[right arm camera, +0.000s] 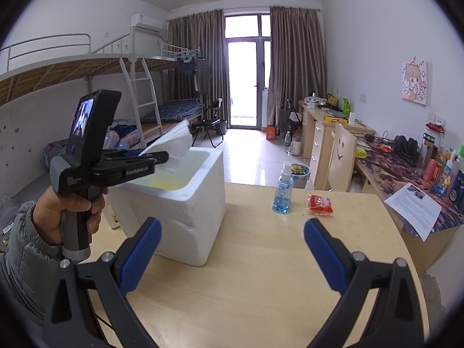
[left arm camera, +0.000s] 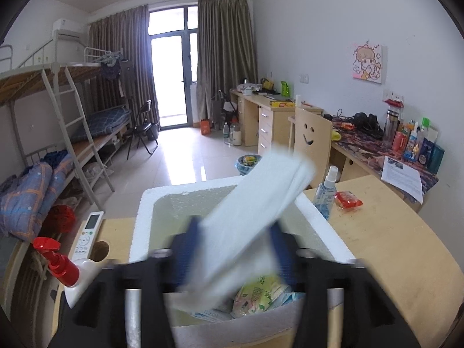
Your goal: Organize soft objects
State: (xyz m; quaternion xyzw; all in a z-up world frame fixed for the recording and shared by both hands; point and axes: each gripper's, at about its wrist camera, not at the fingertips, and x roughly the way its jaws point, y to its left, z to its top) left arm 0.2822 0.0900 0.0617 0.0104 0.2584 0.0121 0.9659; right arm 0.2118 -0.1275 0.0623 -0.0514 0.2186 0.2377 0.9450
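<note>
White foam made the box (right arm camera: pixel 185 203), which stood on the wooden table (right arm camera: pixel 261 261) and serves here as the landmark. Above its open mouth the left gripper (left arm camera: pixel 235 249) had its jaws spread, and the white tissue pack (left arm camera: pixel 255 203) lay tilted between the blue pads (left arm camera: pixel 188 249), apparently loose and blurred, its far end poking past the box's far rim. No firm pinch on it was visible. Inside the box, near the close wall, lay yellow-green soft packets (left arm camera: pixel 261 290).

To drop it well, the left jaws looked better kept over the middle of the box, so the long pack would tip in rather than bridge the rim.

The right gripper (right arm camera: pixel 232 246) stood released and empty over bare table beside the box. A blue spray bottle (right arm camera: pixel 282 191) and a red packet (right arm camera: pixel 319 203) sat beyond the box toward the desks, with clear table between. On the box's other side stood a red-topped bottle (left arm camera: pixel 58 264) and a remote (left arm camera: pixel 88 232), close to the table's edge.
</note>
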